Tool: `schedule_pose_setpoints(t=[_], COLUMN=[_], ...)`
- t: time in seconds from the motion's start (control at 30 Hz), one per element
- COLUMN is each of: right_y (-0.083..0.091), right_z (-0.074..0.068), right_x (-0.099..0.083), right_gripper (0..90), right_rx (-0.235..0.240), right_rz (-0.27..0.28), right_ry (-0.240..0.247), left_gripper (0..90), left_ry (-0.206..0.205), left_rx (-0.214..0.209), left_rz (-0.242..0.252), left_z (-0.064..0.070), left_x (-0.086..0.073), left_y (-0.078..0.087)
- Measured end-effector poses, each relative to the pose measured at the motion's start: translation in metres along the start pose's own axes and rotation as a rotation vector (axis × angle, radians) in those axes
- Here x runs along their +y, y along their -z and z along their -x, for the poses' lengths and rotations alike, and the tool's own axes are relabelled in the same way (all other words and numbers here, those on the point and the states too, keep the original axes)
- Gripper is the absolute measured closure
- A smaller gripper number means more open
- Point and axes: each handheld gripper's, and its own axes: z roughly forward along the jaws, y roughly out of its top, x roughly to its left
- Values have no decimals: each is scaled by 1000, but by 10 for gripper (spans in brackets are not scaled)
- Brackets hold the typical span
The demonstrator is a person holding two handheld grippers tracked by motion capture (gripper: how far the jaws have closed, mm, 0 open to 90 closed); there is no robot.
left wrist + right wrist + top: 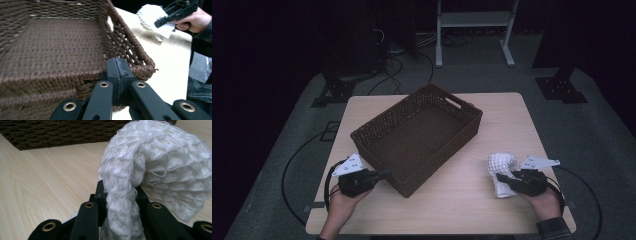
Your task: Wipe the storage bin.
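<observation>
Right tongs [502, 178] clenched on a white waffle-knit cloth [501, 167] — bunched, loosely looped, lying near the surface's [452, 200] right front edge with its long axis running front to back. Left tongs [120, 68] closed, pads together, tips against the near corner of a dark brown woven wicker basket [377, 141] — rectangular, set diagonally. Open light wood lies between basket and cloth.
</observation>
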Motion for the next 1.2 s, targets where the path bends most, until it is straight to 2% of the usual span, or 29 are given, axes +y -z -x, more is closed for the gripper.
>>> schedule_pose_setpoints(t=[0.23,0.27,0.3,0.5,0.63,0.7,0.83,0.93,1.07,1.2], right_y=[0,0,0,0,0,1,2,2,4,4], right_z=[1,1,1,1,1,2,2,3,3,4], right_x=[1,1,1,1,1,1,0,-1,-1,-2], right_gripper=[722,723,722,722,723,723,723,723,723,722], right_rx=[3,3,3,5,3,2,-2,-3,-8,-12], right_rz=[3,2,3,3,2,3,5,7,7,8], right_ry=[-2,-1,0,1,-1,-1,-2,-3,-10,-7], left_gripper=[899,899,898,892,889,870,830,775,690,676], left_ry=[-23,-23,-32,-44,-49,-42,-32,-28,-17,5], left_rx=[-57,-57,-70,-102,-112,-119,-105,-72,-5,40], left_rz=[-4,-4,-6,-15,-24,-25,-11,-2,17,25], left_z=[10,10,12,17,19,19,13,7,-4,-18], left_x=[11,11,14,23,28,28,29,32,34,35], left_y=[-29,-29,-36,-57,-63,-63,-54,-42,-24,-5])
